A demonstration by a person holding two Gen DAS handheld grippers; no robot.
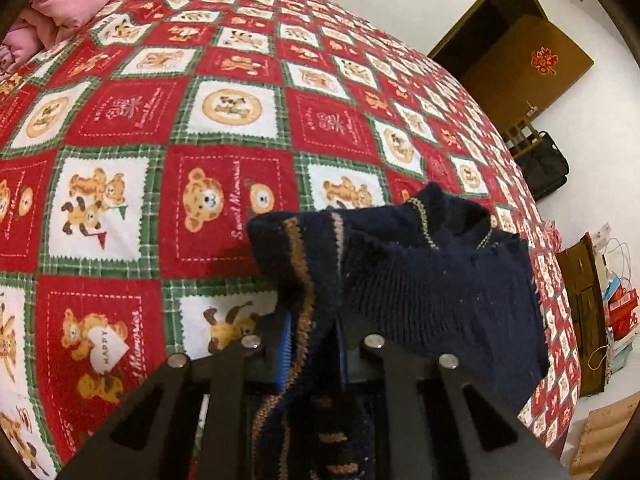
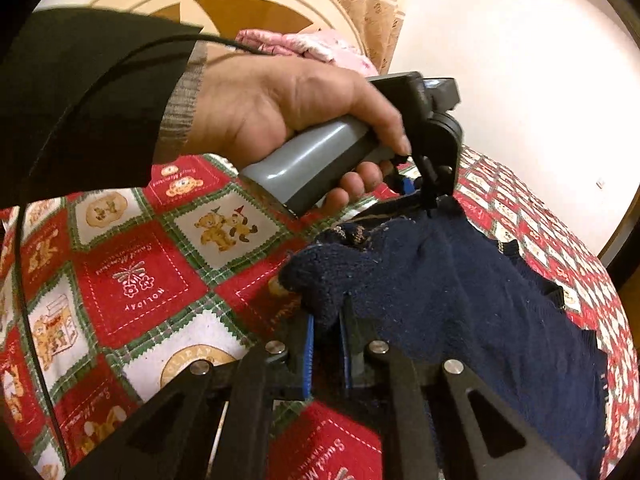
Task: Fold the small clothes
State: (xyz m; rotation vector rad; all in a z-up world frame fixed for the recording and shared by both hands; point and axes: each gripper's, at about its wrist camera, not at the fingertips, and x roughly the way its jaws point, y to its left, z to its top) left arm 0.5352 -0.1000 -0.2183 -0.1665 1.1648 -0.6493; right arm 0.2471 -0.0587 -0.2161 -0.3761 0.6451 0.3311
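Pinching ribbed navy knit garment [image 1: 432, 280] (tan-striped), both claws, left gripper [image 1: 312, 344] and right gripper [image 2: 326, 336].

A sweater [image 1: 432, 264] lies on the bed [image 1: 200, 128], with a pillow [image 1: 68, 4] well apart at the bed's far end.

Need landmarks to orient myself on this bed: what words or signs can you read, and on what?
"Sweet Memories": red bear square of the red, white and green patchwork bedspread.
"HAPPY": white heart held by a bear.
"HOLIDAY", upside down: red flower square.
Red double-happiness sign, no letters: brown wooden door.
Farther squares' script: too small.
Navy knitted garment: none.
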